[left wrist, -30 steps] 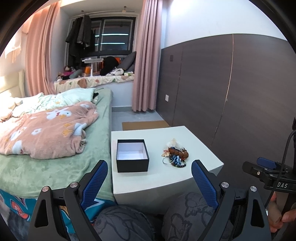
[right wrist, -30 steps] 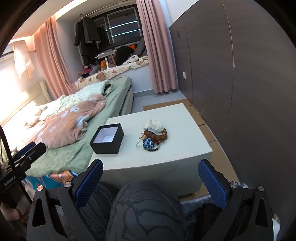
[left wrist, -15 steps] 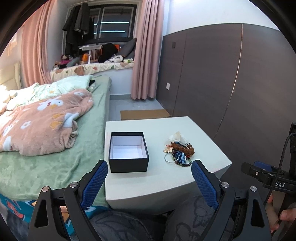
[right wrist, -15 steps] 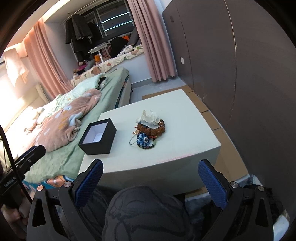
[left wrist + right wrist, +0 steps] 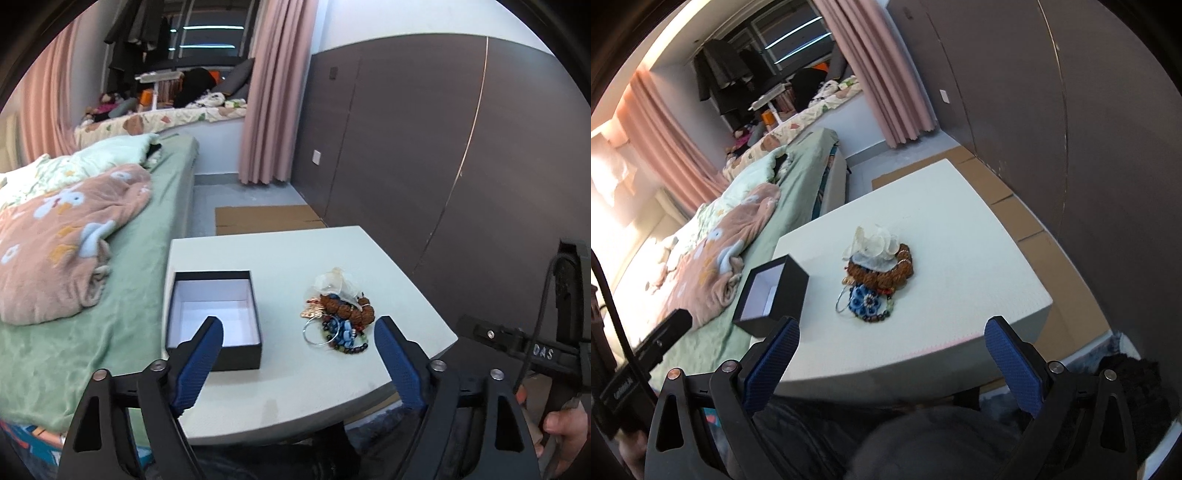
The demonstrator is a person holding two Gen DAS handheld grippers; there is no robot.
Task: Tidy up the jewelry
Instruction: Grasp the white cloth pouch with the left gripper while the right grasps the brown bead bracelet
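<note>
An open black box (image 5: pixel 213 317) with a white inside sits on the left of a white table (image 5: pixel 280 258); it also shows in the right wrist view (image 5: pixel 772 291). A pile of jewelry (image 5: pixel 338 312) lies to its right: a white flower piece, brown bead bracelet, blue beaded piece and a metal ring, also in the right wrist view (image 5: pixel 877 273). My left gripper (image 5: pixel 297 343) is open and empty, above the table's near edge. My right gripper (image 5: pixel 892 343) is open and empty, near the front edge, short of the pile.
A bed (image 5: pixel 110 280) with a green sheet and a pink blanket touches the table's left side. A dark panelled wall (image 5: pixel 443 147) runs along the right. Cardboard (image 5: pixel 266 219) lies on the floor behind the table. The person's knees are under the table's front edge.
Both grippers have moved forward and closer to the table; the box and the jewelry pile look larger. Both stay open and empty. Nothing on the table has moved.
</note>
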